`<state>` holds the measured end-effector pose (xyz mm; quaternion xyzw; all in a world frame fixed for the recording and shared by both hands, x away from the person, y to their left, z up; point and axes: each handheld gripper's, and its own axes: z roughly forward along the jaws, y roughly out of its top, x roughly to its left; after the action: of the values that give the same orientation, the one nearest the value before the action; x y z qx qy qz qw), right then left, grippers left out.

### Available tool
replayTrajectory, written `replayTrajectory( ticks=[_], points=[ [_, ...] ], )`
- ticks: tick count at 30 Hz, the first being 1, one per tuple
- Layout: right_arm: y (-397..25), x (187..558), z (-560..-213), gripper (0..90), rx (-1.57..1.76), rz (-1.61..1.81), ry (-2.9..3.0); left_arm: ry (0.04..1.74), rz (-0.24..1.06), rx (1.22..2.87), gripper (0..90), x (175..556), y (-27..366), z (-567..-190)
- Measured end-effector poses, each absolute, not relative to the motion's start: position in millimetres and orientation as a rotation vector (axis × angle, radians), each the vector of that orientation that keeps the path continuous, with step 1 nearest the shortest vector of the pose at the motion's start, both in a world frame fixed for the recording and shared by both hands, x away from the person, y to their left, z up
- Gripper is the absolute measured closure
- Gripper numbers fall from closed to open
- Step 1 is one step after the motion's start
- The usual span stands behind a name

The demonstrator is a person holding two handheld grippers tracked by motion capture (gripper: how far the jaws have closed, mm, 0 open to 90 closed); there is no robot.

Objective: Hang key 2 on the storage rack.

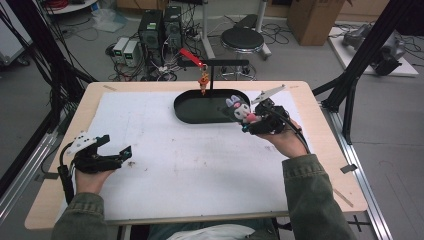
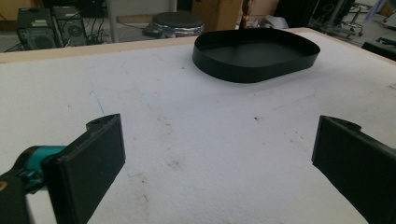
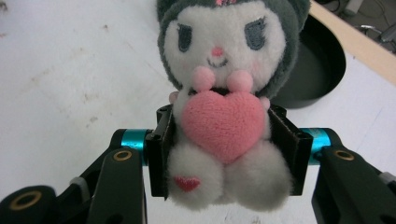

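My right gripper (image 1: 248, 121) is clamped on the plush (image 3: 224, 116), jaws squeezing its body at both sides of the pink heart (image 3: 224, 125). Plush sits upright in the jaws, held at the near right edge of the black tray (image 1: 200, 107). My left gripper (image 1: 116, 150) has jaws wide apart, nothing between them, low over the white mat (image 1: 175, 160) at the table's left, well apart from the tray.

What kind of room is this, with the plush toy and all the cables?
Probably a research lab set up for recording. Computer towers and tangled cables sit on the floor, black frame struts stand beside the table, and the right gripper holds a plush toy.
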<state>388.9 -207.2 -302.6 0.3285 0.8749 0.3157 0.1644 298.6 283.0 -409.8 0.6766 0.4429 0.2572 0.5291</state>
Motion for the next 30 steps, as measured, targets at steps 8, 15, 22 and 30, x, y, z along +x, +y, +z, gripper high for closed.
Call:
replayTrajectory(
  ticks=[8, 15, 22, 30],
  points=[
    [-198.4, 400.4, -286.0, 49.0, 0.948, 0.955, 2.486, 1.057, 0.614, 1.614, 3.2, 298.9, 283.2, -409.7],
    [-188.0, 410.1, -274.1, 49.0, 0.93, 0.953, 2.492, 1.057, 0.614, 1.612, 3.1, 299.0, 283.3, -409.6],
    [-182.0, 418.7, -265.5, 49.0, 0.917, 0.977, 2.517, 1.058, 0.615, 1.611, 3.2, 298.8, 283.3, -409.6],
    [-177.4, 425.7, -256.6, 49.0, 0.901, 0.972, 2.546, 1.056, 0.614, 1.613, 3.2, 298.7, 282.5, -409.4]
  ],
)
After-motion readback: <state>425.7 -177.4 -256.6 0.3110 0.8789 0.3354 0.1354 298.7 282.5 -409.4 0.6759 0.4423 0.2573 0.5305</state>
